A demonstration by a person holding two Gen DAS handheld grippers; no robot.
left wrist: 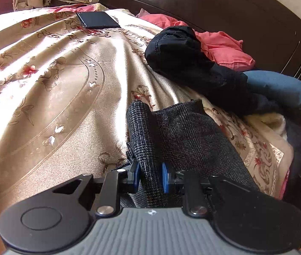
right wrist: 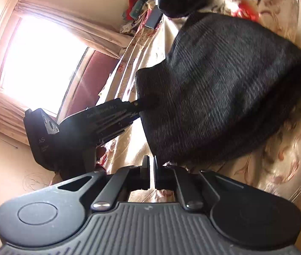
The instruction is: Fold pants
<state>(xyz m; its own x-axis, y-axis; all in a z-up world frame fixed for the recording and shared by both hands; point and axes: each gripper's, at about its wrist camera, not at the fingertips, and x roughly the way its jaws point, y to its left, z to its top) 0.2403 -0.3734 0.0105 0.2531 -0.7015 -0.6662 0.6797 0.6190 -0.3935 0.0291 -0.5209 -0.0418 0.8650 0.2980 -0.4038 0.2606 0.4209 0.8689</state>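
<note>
1. Clamped on a bunched fold of the pants (left wrist: 184,136), the left gripper (left wrist: 150,177) presses its blue pads into dark grey checked weave.
2. Right gripper (right wrist: 151,173) stands narrowly parted, nothing between its jaws, just beside the pants.
3. Beyond the pants, black clothing (left wrist: 184,57) lies on the floral bedspread (left wrist: 61,89).

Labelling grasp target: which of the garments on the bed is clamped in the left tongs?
The grey checked pants, pinched between the left tongs. The black garment, pink one and blue one lie untouched behind.
</note>
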